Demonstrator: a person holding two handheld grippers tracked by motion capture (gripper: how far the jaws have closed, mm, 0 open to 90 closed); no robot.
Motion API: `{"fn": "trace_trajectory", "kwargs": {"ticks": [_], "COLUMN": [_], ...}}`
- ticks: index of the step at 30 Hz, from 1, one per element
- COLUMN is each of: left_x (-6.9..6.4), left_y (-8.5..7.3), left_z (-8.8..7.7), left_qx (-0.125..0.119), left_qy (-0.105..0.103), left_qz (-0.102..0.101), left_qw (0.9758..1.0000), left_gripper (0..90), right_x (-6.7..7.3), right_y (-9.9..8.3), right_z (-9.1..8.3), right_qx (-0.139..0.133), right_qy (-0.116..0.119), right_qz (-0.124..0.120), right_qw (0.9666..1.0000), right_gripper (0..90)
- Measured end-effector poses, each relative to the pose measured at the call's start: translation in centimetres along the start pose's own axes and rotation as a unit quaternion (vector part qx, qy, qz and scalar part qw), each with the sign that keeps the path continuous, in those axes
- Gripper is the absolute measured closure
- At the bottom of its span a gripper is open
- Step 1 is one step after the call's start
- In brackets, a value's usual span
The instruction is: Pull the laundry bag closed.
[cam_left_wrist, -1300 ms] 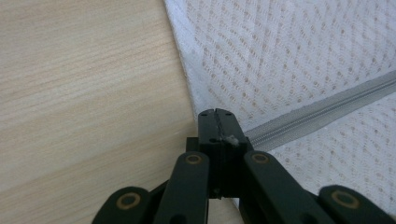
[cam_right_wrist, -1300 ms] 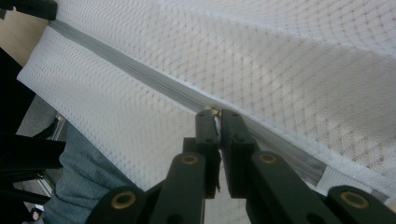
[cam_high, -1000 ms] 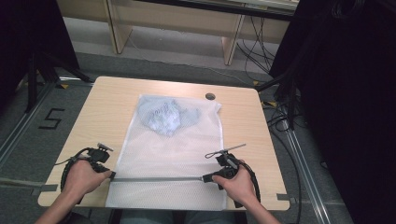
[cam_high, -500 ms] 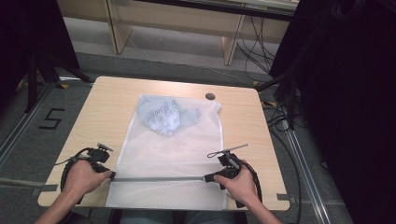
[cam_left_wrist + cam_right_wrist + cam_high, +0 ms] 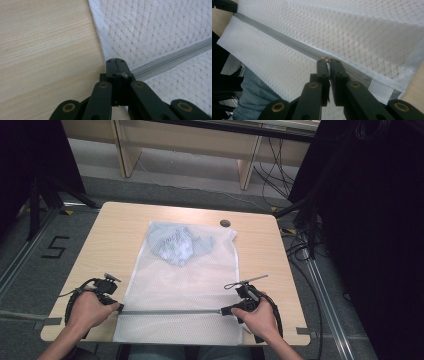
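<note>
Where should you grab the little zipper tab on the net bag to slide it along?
Pinch the zipper pull itself. The right gripper seems to do that already, jaws nearly shut on a small tab. Come from the person's side, low and flat, since the grey zipper lies flat across the mesh bag. The left gripper clamps the zipper's other end, which likely keeps it taut.

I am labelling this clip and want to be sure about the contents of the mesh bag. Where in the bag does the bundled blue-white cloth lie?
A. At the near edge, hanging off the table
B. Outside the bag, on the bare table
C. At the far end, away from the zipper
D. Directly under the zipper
C: in the high view the bundled cloth sits inside the far end of the mesh bag, while the grey zipper runs across near the person.
</note>
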State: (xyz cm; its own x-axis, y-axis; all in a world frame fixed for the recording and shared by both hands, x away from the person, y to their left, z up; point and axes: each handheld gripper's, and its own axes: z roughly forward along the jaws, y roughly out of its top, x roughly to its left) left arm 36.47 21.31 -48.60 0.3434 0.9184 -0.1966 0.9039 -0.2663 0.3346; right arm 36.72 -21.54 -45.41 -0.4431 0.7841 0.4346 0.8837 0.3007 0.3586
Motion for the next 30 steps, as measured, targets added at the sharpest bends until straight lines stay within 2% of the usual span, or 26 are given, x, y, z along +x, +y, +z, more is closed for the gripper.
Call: {"fn": "trace_trajectory", "kwargs": {"ticks": [4, 15, 18, 19, 22, 26, 28, 30], "left_x": [0.0, 0.0, 0.0, 0.0, 0.0, 0.0, 0.0, 0.0], "left_y": [0.0, 0.0, 0.0, 0.0, 0.0, 0.0, 0.0, 0.0], "left_z": [0.0, 0.0, 0.0, 0.0, 0.0, 0.0, 0.0, 0.0], "left_qx": [0.001, 0.000, -0.002, -0.002, -0.002, -0.001, -0.002, -0.002], "left_qy": [0.000, 0.000, 0.000, 0.001, 0.000, 0.000, 0.001, 0.000], "left_qz": [0.000, -0.001, -0.002, -0.002, -0.002, -0.002, -0.002, -0.002], "left_qw": [1.0000, 1.0000, 1.0000, 1.0000, 1.0000, 1.0000, 1.0000, 1.0000], "left_gripper": [89.9, 89.9, 89.9, 89.9, 89.9, 89.9, 89.9, 89.9], "right_x": [-0.2, -0.7, -0.7, -0.8, -0.9, -1.0, -1.2, -1.2], "right_y": [-0.1, -0.2, -0.2, -0.2, -0.3, -0.3, -0.4, -0.4], "right_z": [0.0, -0.3, -0.4, -0.4, -0.4, -0.5, -0.6, -0.6], "right_qx": [-0.001, -0.003, -0.006, -0.003, -0.002, -0.004, -0.003, -0.006], "right_qy": [-0.008, -0.005, -0.013, -0.006, -0.008, -0.007, -0.008, -0.005], "right_qz": [0.001, 0.005, 0.007, 0.007, 0.006, 0.015, 0.007, 0.012], "right_qw": [1.0000, 1.0000, 0.9999, 1.0000, 1.0000, 0.9999, 0.9999, 0.9999], "right_gripper": [87.1, 87.0, 87.0, 87.0, 87.0, 87.0, 87.0, 87.0]}}
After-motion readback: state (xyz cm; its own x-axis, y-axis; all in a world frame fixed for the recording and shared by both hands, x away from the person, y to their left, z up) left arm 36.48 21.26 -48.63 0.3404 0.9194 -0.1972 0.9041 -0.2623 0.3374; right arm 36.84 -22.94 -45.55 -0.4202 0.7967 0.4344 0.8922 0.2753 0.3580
